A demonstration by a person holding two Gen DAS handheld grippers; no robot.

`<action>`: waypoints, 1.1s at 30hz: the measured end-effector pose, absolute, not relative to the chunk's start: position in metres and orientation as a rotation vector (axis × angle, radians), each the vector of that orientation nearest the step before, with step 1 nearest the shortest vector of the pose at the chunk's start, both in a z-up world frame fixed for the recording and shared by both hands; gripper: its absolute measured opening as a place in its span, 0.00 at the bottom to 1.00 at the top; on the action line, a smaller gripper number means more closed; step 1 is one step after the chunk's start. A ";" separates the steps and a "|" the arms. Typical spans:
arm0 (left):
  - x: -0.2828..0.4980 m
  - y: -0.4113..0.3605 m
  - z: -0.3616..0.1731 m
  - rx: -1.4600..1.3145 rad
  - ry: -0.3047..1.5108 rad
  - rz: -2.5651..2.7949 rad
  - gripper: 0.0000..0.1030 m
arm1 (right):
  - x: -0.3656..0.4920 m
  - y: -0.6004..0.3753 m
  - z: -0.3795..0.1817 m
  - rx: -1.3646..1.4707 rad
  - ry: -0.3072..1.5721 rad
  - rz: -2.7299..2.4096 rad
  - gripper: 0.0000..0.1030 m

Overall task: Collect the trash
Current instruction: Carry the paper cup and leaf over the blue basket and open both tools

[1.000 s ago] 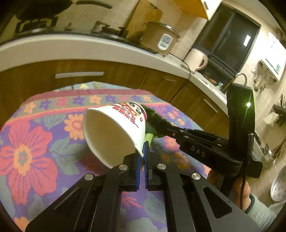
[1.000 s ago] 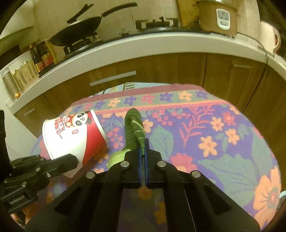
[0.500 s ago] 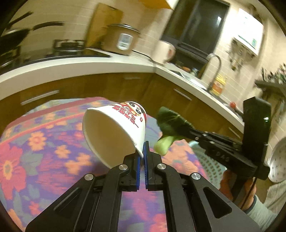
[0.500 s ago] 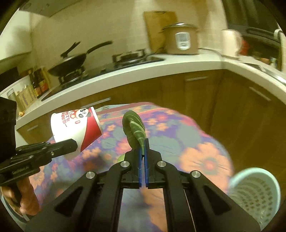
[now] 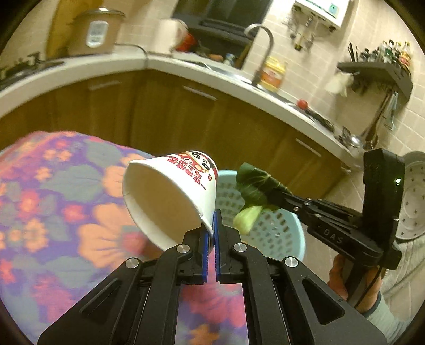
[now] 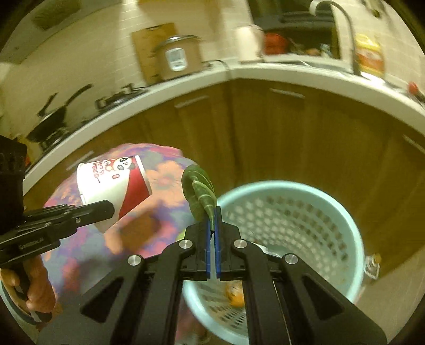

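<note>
Kitchen: brown cabinet fronts fill the middle of both views, under a white L-shaped worktop running across the upper part. Tiled wall above. Floral cloth, purple with orange and red flowers, covers a surface at left of the left wrist view; what's under it isn't visible.

Pale blue perforated basket sits lower right in the right wrist view, something orange in its bottom, too blurred to identify.

On the worktop: rice cooker upper centre with a cutting board behind it, frying pan on the hob at left, tap upper right beside a yellow container.

Left tongs clamped together on the rim of a paper cup, mouth tilted toward the camera, held above the cloth's edge. Cup print: panda face on red and white, red characters, not legible.

Right tongs clamped on the stem of a bok choy leaf, centre frame, at the basket's left rim. "DAS" reads on the right tongs' body in the left wrist view.
</note>
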State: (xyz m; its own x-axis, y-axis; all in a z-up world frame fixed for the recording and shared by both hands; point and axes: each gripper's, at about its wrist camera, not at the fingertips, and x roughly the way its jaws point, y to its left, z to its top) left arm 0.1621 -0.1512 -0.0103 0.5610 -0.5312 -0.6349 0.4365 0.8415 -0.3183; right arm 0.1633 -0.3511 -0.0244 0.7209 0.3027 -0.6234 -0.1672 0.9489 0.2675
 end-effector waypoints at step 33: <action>0.147 -0.164 -0.014 -0.059 0.843 -0.671 0.46 | 0.142 -0.401 -0.099 0.256 1.088 0.012 0.06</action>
